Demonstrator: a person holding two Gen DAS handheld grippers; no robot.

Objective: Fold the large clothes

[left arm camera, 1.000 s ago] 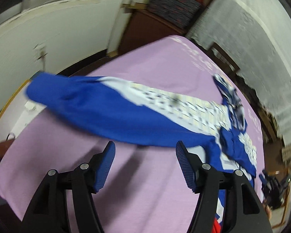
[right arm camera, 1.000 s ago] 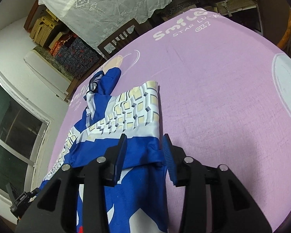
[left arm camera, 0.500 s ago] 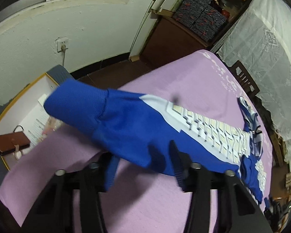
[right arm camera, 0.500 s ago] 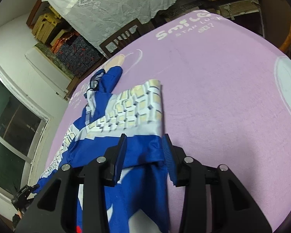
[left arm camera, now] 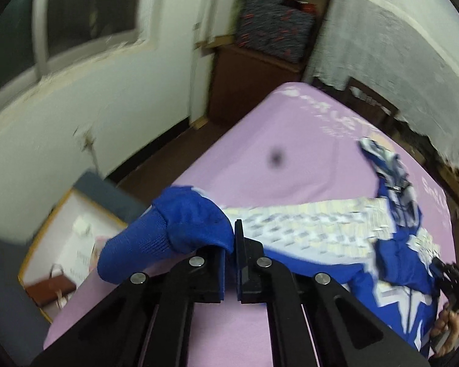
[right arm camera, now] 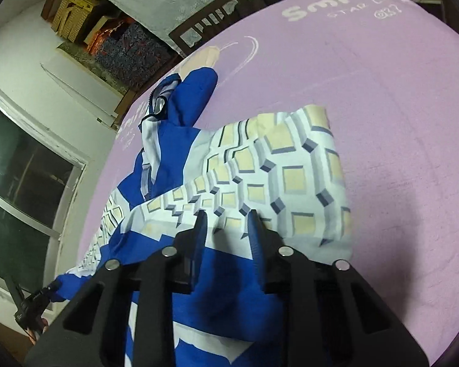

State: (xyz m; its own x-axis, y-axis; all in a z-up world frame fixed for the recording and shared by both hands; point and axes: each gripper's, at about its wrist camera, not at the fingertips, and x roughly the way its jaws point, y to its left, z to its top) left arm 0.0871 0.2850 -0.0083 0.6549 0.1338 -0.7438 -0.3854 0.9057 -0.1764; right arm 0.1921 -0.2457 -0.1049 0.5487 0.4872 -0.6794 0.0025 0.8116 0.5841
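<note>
Your left gripper (left arm camera: pixel 229 244) clamped on blue sleeve cuff (left arm camera: pixel 165 238), lifting it to fold inward. Your right gripper (right arm camera: pixel 226 223) part-open astride jacket (right arm camera: pixel 260 177), contact unclear, likely steadying. Jacket spread on purple tabletop (right arm camera: pixel 397 91).

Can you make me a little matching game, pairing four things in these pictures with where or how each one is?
Things:
1. left gripper
2. right gripper
3. blue cuff
4. brown wallet

States:
a. lies off the table, to its left
b. open over patterned cloth
c. hangs past the table edge
d. pinched shut on the sleeve

Pairs: 1-d, 2-b, 3-c, 4-a
</note>
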